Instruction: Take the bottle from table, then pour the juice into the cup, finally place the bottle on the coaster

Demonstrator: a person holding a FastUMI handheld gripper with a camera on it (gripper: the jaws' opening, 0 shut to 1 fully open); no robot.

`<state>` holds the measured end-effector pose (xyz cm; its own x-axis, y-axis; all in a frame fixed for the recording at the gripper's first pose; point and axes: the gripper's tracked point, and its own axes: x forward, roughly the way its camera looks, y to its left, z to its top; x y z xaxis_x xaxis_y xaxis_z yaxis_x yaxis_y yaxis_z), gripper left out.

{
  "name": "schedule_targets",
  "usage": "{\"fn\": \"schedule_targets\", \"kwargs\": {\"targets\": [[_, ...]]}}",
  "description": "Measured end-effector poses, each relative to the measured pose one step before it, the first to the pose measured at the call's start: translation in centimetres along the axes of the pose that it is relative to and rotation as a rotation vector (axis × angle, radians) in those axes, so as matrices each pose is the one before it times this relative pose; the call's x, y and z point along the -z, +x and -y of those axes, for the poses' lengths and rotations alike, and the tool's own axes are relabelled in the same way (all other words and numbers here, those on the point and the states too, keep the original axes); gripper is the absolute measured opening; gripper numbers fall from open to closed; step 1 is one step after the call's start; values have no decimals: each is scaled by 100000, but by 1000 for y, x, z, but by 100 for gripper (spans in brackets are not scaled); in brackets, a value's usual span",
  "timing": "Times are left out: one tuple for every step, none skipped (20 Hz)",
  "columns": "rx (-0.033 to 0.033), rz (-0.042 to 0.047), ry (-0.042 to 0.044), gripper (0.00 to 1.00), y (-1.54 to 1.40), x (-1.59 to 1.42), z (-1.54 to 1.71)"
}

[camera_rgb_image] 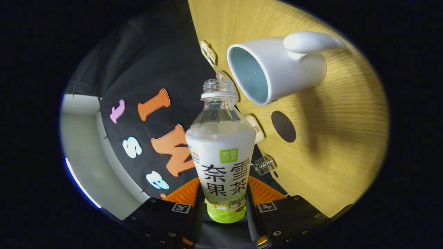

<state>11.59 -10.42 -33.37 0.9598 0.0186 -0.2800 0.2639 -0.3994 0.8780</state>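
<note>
My gripper [224, 195] is shut on a clear plastic bottle [221, 152] with a white label and a green base, one finger on each side of its lower body. The bottle has no cap on, and its open neck [218, 85] points ahead, close beside the rim of a white mug [277, 69] with a pale blue inside. The view is rolled over, so the wooden table [332, 145] stands like a wall and the bottle is tipped toward the mug. I see no stream of liquid. A dark round coaster [283, 126] lies on the table just past the mug.
A small white cap-like piece [255, 128] and a clear ribbed piece [264, 165] sit at the table's edge near the bottle. Two small stickers [208, 52] lie farther along that edge. The black cloth wall hangs beyond the table.
</note>
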Motion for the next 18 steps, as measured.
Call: {"fn": "schedule_targets", "kwargs": {"targets": [[2711,743,-7628,54,113,-191,699],[2401,373,-8369,54,156,-199,623],[2048,403,-8865,54,56,-173,510],[1364,1285,-8860,54,76,-254,224],[850,1862,-8254,54,-38,-589,163],[93,860,-8058,54,29,-237,-36],[-318,1083,-7383,55,-20,-295,-259],[-945,1032,-6489,55,102,-344,-409],[-1016,1077,-5947,54,14,-420,-518],[-381,554,-5588,55,102,-265,-258],[-404,412,-5384,55,-92,-227,-135],[-227,-65,-5135,55,176,56,-106],[-455,-284,-5534,55,45,208,-153],[-573,668,-5653,55,192,-118,-71],[90,-526,-5643,54,310,-38,-133],[127,88,-5972,55,236,-31,14],[2040,-1176,-5645,55,302,266,514],[416,-427,-5785,54,270,128,185]]}}
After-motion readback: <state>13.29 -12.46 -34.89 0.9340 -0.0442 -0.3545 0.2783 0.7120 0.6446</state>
